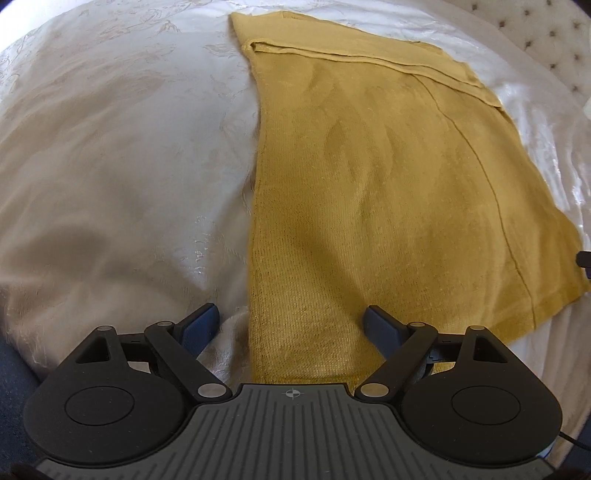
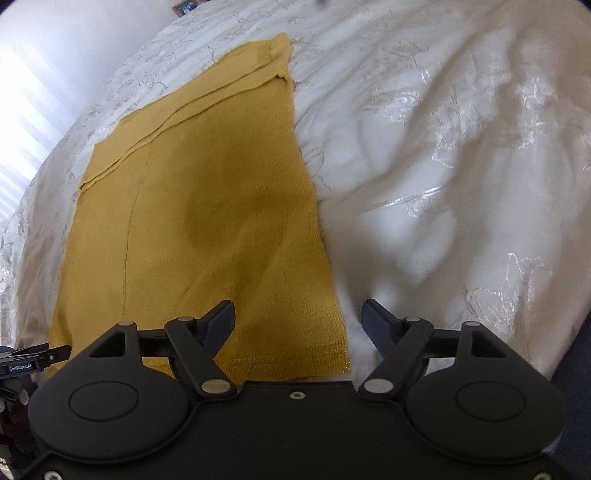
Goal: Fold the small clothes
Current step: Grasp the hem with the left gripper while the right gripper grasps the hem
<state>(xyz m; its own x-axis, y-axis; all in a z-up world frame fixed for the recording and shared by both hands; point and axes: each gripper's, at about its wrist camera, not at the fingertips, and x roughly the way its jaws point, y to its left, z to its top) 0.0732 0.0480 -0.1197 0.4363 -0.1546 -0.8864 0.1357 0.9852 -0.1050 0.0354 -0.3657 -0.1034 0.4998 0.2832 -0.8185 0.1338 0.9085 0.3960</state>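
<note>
A mustard-yellow knit garment [image 1: 369,177] lies flat on a white embroidered bedspread [image 1: 110,147], with a folded band across its far end. My left gripper [image 1: 291,317] hovers open over the garment's near left corner, straddling its left edge. In the right wrist view the same garment [image 2: 207,206] fills the left half. My right gripper [image 2: 299,314] is open above the near right corner, its left finger [image 2: 218,321] over the cloth and its right finger [image 2: 376,321] over the bedspread. Neither gripper holds anything. A tip of the right gripper [image 1: 585,260] shows at the left wrist view's right edge.
The white bedspread [image 2: 443,147] spreads wrinkled to the right of the garment. A tufted headboard [image 1: 546,40] stands at the far right in the left wrist view. The left gripper's body [image 2: 33,360] shows at the lower left of the right wrist view. A small picture frame [image 2: 184,6] sits far back.
</note>
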